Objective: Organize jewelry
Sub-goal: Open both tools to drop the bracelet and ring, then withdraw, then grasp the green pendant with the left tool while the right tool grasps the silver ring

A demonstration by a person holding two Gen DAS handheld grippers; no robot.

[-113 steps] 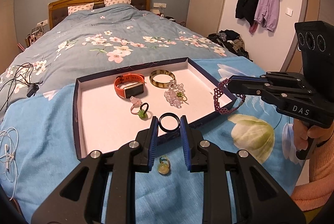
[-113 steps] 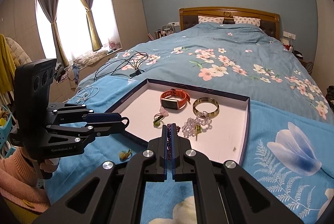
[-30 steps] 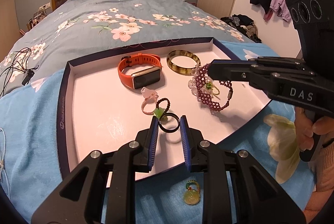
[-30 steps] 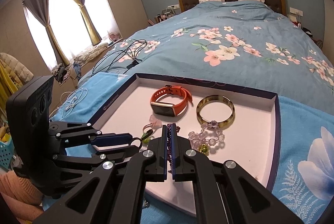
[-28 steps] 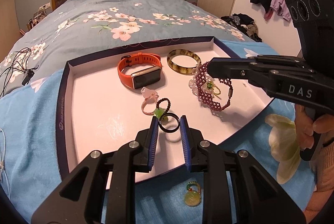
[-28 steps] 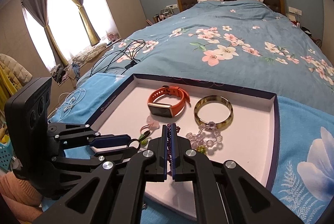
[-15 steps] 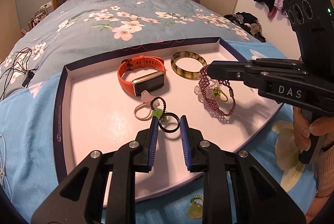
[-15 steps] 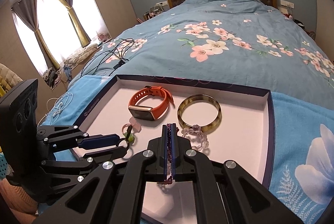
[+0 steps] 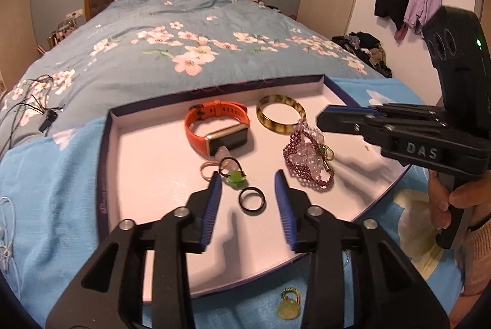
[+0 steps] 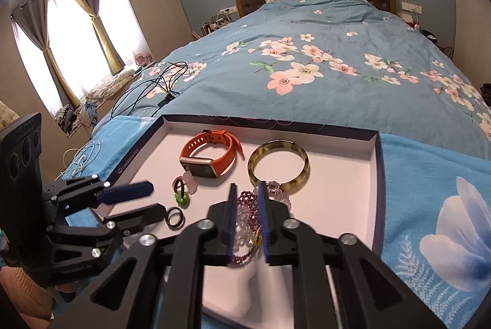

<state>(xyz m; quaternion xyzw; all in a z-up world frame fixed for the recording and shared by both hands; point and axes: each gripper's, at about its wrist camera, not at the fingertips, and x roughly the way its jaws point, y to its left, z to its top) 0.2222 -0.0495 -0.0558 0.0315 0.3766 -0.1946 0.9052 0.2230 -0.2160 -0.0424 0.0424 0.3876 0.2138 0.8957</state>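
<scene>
Nearest, a green pendant ring [image 9: 288, 308] lies on the blue blanket [image 9: 46, 206], just outside the near wall of the tray [image 9: 102, 175] and not yet gathered. Above the tray floor the left gripper [image 9: 248, 189] is opening; the black ring [image 9: 252, 200] lies flat between its pads, touching neither. It is small, stiff and smooth (likely to skate on the white liner), so I would pinch it across its outer edge. The right gripper [image 10: 247, 207] is also opening, with the purple beaded bracelet [image 10: 245, 206] between its jaws, resting on the tray and on a clear bead bracelet [image 9: 310, 151]. Whether the pads are clear of the beads I cannot tell. That bracelet looks light and floppy and may snag its neighbour; 1 strand away from the pile is the place to take it. Further back lie 2 small corded charms [image 9: 233, 175], then an orange watch [image 9: 219, 129] and a stiff bangle [image 9: 280, 117].
</scene>
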